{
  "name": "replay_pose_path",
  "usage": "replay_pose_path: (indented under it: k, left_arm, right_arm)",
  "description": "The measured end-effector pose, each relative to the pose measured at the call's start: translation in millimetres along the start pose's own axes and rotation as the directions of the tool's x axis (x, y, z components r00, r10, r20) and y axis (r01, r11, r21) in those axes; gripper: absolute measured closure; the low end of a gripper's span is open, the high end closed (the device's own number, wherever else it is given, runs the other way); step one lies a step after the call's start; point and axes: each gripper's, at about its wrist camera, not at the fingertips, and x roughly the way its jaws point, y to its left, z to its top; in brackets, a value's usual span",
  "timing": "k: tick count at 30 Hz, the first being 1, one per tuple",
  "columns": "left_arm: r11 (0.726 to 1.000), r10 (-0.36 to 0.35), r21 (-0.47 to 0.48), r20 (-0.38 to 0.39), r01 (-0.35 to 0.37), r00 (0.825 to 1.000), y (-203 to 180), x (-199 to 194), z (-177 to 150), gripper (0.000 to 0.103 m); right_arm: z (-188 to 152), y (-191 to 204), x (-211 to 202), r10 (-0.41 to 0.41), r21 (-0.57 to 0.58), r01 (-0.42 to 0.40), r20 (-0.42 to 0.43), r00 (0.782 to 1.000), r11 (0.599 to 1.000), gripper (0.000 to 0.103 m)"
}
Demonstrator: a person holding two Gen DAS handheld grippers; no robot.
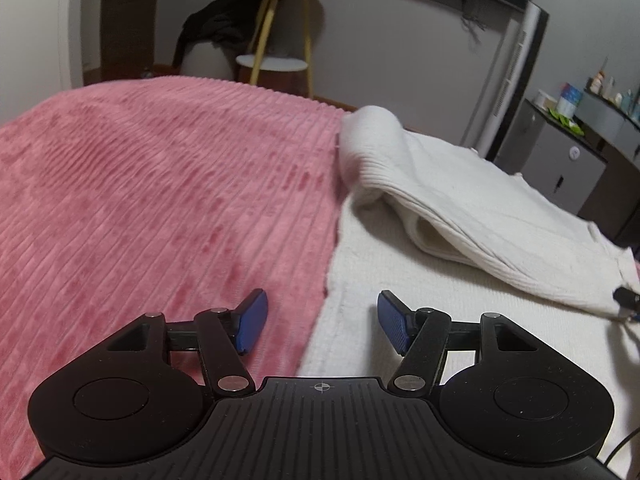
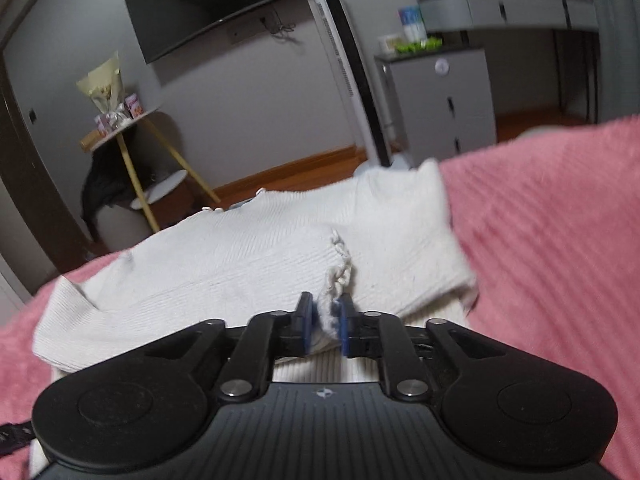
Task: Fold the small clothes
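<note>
A white ribbed knit garment [image 1: 460, 216] lies spread on the pink ribbed blanket [image 1: 160, 184], which serves as the bed's cover. Most of it rests flat against the blanket, its long straight edge running along the pink ribs. One part is folded back over the rest, making a soft rolled hump at the far end and a loose open fold along the middle, where the layers gape a little. Seen from the other side, the garment [image 2: 248, 256] shows a sleeve-like flap reaching toward the blanket's pink field, and a twisted, braided trim at one edge. That trimmed edge is lifted clear of the blanket, bunched and pinched together.
</note>
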Motion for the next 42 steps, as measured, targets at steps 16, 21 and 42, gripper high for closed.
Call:
replay_pose_path:
  k: [16, 21, 42]
  left_arm:
    - [0.999, -0.051, 0.015, 0.024, 0.051, 0.998, -41, 36, 45, 0.036]
    - [0.998, -0.009, 0.068, 0.005, 0.008, 1.000, -48, 51, 48, 0.036]
    - [0.987, 0.041, 0.155, -0.007, -0.039, 0.999, -72, 80, 64, 0.043]
  right_arm:
    - [11, -4, -2, -0.122, -0.163, 0.161, 0.226, 0.966, 0.973, 0.095]
    - [10, -12, 0, -0.179, -0.173, 0.225, 0.248, 0.952, 0.959, 0.095]
    - [8, -30, 17, -0.186, -0.123, 0.202, 0.125, 0.974, 0.972, 0.094]
